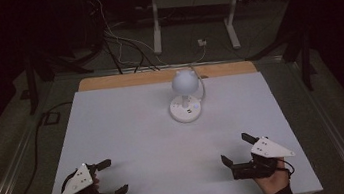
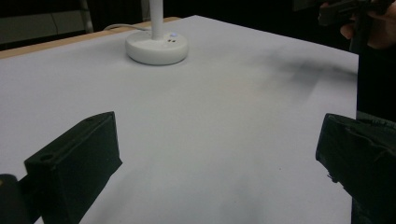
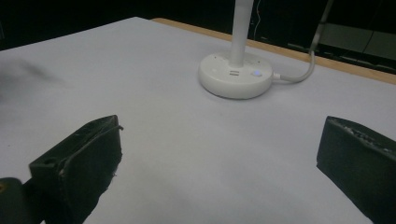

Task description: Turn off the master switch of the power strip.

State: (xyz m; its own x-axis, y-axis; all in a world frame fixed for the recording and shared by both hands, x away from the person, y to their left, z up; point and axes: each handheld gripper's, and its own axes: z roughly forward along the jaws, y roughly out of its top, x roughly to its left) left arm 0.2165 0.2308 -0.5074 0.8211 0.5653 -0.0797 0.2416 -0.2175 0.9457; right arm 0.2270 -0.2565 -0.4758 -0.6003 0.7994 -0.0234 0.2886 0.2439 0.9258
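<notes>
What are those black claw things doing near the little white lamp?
A person holds a claw tool in each hand at the near edge of the white table. The left gripper and the right gripper are both open and hold nothing. The small white lamp stands farther back, untouched, with its cord trailing off behind.

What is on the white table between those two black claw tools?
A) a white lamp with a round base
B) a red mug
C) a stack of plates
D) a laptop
A: a white lamp with a round base and globe head stands toward the far edge of the table, its cord trailing off the back.
</notes>
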